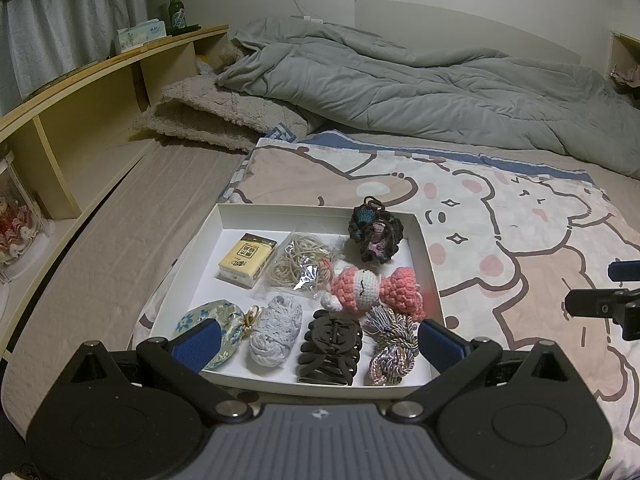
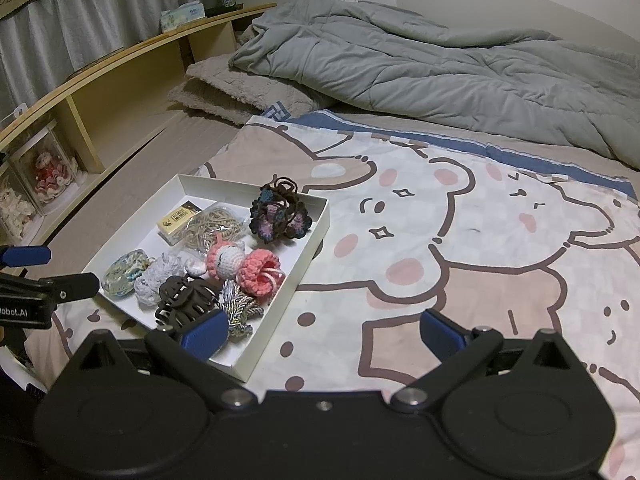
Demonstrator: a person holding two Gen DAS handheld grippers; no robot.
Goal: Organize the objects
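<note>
- White cardboard tray (image 1: 424, 240) on the cartoon-bear blanket (image 2: 460, 240), holding a crocheted pink doll (image 1: 370, 290), brown claw clip (image 1: 330, 346), and floral fabric pouch (image 1: 210, 320).
- Left gripper (image 1: 318, 342) and right gripper (image 2: 322, 334): jaws apart, empty.
- Rumpled grey quilt (image 1: 400, 80) behind.

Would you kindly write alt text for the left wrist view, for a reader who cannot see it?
A shallow white box on a cartoon bear blanket holds small items: a pink crochet doll, a brown hair claw, a tissue pack. The left gripper hovers over its near edge, jaws open; a grey duvet lies behind.
</note>
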